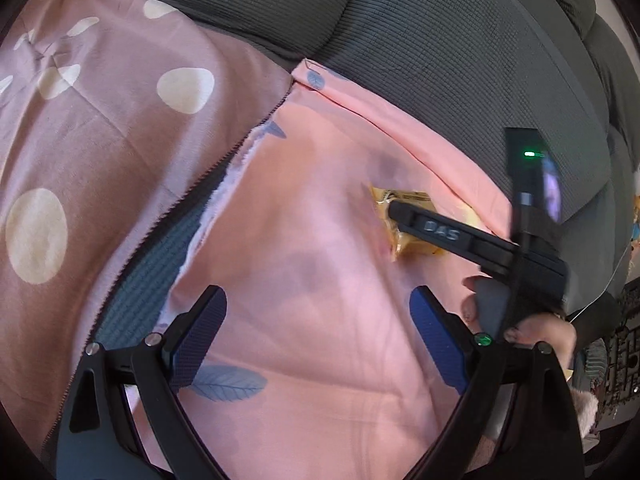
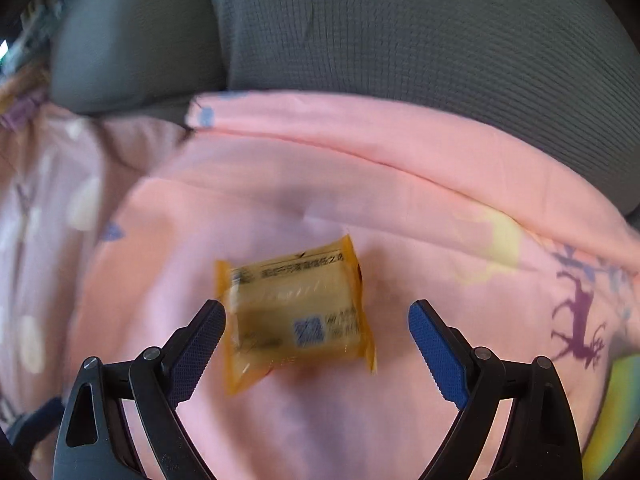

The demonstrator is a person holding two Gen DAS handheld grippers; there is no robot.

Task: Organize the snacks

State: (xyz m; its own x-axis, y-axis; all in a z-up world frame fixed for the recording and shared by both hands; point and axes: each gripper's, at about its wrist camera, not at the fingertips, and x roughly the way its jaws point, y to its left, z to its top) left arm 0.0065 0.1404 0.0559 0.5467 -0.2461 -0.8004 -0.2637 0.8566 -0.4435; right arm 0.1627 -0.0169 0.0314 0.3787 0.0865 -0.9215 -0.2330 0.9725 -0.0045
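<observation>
Snack packet (image 2: 296, 312): one small orange-yellow wrapper with dark print and a blue square code, lying flat on the pink sheet (image 2: 360, 184); the picture is blurred, so the print cannot be read.
Right gripper (image 2: 316, 320): fingers spread wide, one on each side of the packet, with nothing held; the left finger tip is just beside the packet edge, and whether it touches I cannot tell.
Left gripper (image 1: 318, 312): fingers spread wide over bare pink sheet, holding nothing, well apart from the packet.
Containers: no box, bag or basket shows in either view.
Behind: grey sofa cushions (image 2: 400, 40).
Left side: a mauve cloth with cream dots (image 1: 100, 100).
</observation>
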